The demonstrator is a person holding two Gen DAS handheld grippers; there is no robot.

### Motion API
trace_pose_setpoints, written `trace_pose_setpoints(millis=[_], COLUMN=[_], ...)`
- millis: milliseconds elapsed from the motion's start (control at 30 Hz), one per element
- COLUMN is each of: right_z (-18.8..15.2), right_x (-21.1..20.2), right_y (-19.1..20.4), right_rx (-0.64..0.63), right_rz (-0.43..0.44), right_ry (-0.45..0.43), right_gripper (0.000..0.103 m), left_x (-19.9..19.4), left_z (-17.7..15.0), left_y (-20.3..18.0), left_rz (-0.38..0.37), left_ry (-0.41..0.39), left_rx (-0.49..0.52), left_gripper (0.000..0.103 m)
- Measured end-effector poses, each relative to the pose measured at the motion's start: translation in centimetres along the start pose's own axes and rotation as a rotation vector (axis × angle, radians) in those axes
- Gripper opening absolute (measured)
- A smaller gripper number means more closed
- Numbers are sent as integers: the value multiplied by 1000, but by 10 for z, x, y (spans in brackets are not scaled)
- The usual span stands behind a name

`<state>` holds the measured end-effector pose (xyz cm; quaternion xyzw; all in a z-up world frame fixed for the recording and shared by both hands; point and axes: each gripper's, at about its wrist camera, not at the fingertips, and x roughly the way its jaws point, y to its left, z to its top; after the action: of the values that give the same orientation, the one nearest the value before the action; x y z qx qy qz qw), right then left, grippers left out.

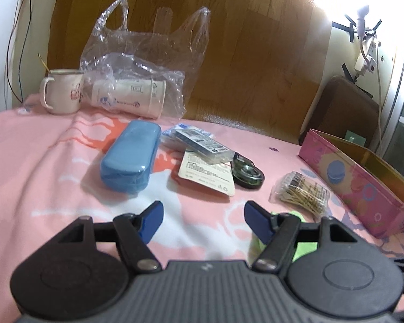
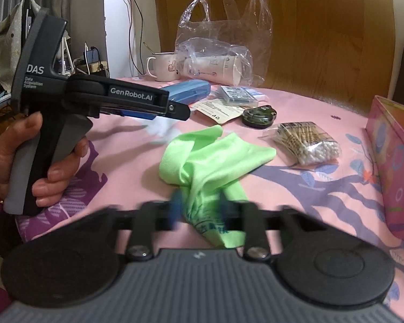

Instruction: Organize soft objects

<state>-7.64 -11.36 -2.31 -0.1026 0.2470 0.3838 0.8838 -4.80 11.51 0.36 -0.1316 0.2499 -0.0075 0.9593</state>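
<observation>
A crumpled green cloth (image 2: pixel 210 167) lies on the pink patterned bedspread (image 2: pixel 296 188), its near end running between the blurred blue fingers (image 2: pixel 175 212) of my right gripper (image 2: pixel 199 212). The blur keeps me from telling whether those pads press the cloth or stand just clear of it. Only a sliver of the same cloth shows in the left wrist view, beside the right-hand pad of my left gripper (image 1: pixel 203 223), whose jaws stand about half apart with nothing between them, above bare bedspread.

Just beyond the cloth and to its right sits a clear packet of cotton swabs (image 2: pixel 307 142). Past that, at the far right, stands an open pink tin box (image 2: pixel 390 161). Behind the cloth lie a round dark green compact (image 2: pixel 259 117), a printed card (image 2: pixel 219 110) and a small clear-wrapped pack (image 2: pixel 237 95), the pack resting partly on the card. Left of these, still behind the cloth, is a blue hard case (image 1: pixel 129 158). Farthest from the cloth, against the wooden headboard (image 2: pixel 323 40), a clear plastic bag (image 2: pixel 223 43) holds a stack of paper cups (image 2: pixel 215 68) lying on its side, with a white enamel mug (image 2: pixel 163 67) touching the bag on its left.

My left hand (image 2: pixel 27 161) grips the left tool's handle, to the left of the cloth.
</observation>
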Motion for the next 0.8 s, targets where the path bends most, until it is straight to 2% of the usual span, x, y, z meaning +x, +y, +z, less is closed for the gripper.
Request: trace_pose_setpoints(millis=[33,200,400,633,800], right_z=[0,1,2,2,2], right_x=[0,1,2,1,1], right_y=[0,-5,-6,-8,-12], right_rx=[3,30,43,65,92], right_rz=[-2,5,13,-17,-28], right_ry=[-3,2,11,3,1], right_gripper=[60,61,65,66,73], left_x=[1,3,4,4,5], left_z=[0,1,1,1,1], left_y=[2,9,9,10,11], left_rz=[-12,-62,-86,-105,-112], left_ry=[6,23,31,35,38], left_rx=[-12,-49,-54,-61,-63], left_gripper=[71,71,71,71,71])
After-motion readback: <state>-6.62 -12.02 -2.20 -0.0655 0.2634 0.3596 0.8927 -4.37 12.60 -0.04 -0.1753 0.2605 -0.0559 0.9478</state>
